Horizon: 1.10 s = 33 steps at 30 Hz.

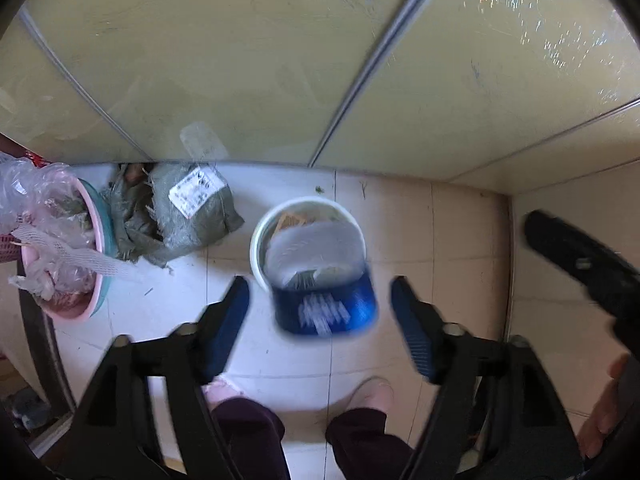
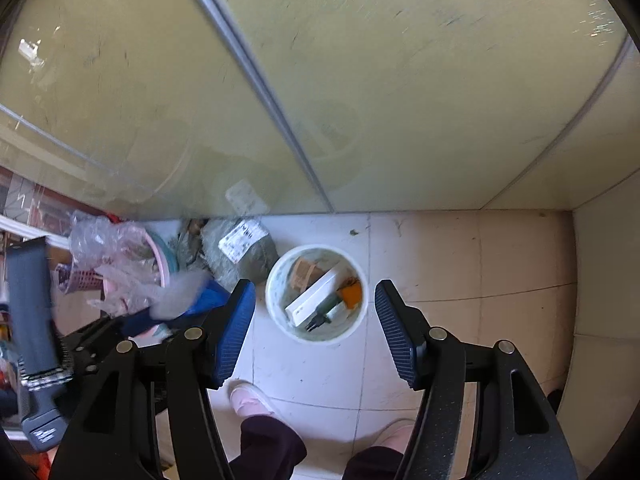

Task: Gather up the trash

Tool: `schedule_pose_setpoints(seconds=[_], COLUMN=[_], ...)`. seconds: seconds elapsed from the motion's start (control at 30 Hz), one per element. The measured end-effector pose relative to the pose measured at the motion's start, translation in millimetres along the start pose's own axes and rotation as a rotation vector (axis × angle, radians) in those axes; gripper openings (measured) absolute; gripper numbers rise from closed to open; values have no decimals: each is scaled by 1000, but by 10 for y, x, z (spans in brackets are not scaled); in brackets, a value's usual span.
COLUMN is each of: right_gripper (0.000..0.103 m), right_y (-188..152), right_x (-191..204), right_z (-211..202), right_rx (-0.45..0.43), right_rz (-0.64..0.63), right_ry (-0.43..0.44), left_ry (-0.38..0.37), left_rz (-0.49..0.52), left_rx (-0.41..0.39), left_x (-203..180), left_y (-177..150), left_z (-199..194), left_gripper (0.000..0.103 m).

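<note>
A white round trash bucket (image 2: 276,304) stands on the tiled floor below both grippers; it holds a white box (image 2: 316,298), brown cardboard and an orange piece. In the left wrist view a blurred blue-and-white cup-like container (image 1: 324,304) hangs in the air between the open fingers of my left gripper (image 1: 320,312), over the bucket's rim (image 1: 256,240); neither finger touches it. My right gripper (image 2: 316,320) is open and empty above the bucket. The same blue container shows blurred at the left in the right wrist view (image 2: 200,292).
A grey woven sack with a white label (image 1: 180,216) lies left of the bucket against a glass sliding door (image 1: 240,60). A pink basin (image 1: 80,296) stuffed with clear plastic stands further left. The person's pink slippers (image 2: 248,400) and dark trouser legs stand near the bucket.
</note>
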State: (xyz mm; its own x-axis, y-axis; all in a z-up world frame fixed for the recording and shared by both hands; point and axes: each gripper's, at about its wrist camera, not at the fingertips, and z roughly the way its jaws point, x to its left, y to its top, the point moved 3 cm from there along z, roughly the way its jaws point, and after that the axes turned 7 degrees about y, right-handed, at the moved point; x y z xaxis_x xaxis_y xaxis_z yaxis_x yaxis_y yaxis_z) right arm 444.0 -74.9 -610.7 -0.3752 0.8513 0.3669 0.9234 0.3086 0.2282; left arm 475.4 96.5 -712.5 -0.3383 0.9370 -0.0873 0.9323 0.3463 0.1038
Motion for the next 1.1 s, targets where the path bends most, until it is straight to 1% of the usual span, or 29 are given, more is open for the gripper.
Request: schedule_pose_setpoints(seconds=[0.13, 0.23, 0.33, 0.43, 0.5, 0.53, 0.6, 0.63, 0.7, 0.8, 0.83, 0.87, 0.9, 0.93, 1.0, 1.1], right_gripper=[58, 58, 58, 58, 58, 58, 58, 58, 58, 58, 58, 58, 58, 58, 58, 58], right_y=[55, 101, 154, 206, 234, 248, 258, 259, 220, 56, -4, -84, -131, -209, -410, -756], right_x=[1, 45, 129, 248, 344, 407, 555, 610, 749, 986, 1022, 1091, 1169, 1261, 1401, 1660], right_z=[-292, -646, -1152, -1763, -2186, -2439, -2999, -3209, -3718, -4477, -4636, -4838, -4949, -5099, -5357, -5556], right_rx=[-30, -61, -106, -163, -201, -222, -280, -308, -383, -518, -551, -589, -617, -650, -717, -792], right_rz=[4, -10, -32, -63, -92, -108, -143, -157, -196, -249, -258, -266, -271, -276, -284, -294], right_ry=[-10, -16, -15, 5, 21, 31, 53, 58, 68, 82, 93, 108, 118, 127, 141, 127], left_ry=[13, 24, 42, 55, 61, 60, 37, 29, 13, -9, -21, -30, -42, -50, -76, -99], left_rz=[-1, -15, -31, -50, -64, -72, -86, -86, -73, -37, -16, 1, 22, 36, 69, 120], left_rx=[7, -32, -99, -188, -271, -298, -379, -414, -518, -647, -698, -735, -784, -813, -868, -925], left_x=[-65, -66, -95, -151, -205, -230, -288, -317, -387, -450, -483, -508, -511, -496, -490, -368], left_y=[-17, -26, -29, -62, -121, -142, -218, -255, -369, -558, -668, -751, -883, -981, -1221, -1593], left_z=[-184, -546, -1140, -1872, -2497, -2722, -3348, -3599, -4254, -4998, -5264, -5462, -5709, -5865, -6190, -6519], left_gripper=[76, 76, 76, 76, 76, 76, 76, 76, 76, 76, 76, 76, 76, 76, 76, 76])
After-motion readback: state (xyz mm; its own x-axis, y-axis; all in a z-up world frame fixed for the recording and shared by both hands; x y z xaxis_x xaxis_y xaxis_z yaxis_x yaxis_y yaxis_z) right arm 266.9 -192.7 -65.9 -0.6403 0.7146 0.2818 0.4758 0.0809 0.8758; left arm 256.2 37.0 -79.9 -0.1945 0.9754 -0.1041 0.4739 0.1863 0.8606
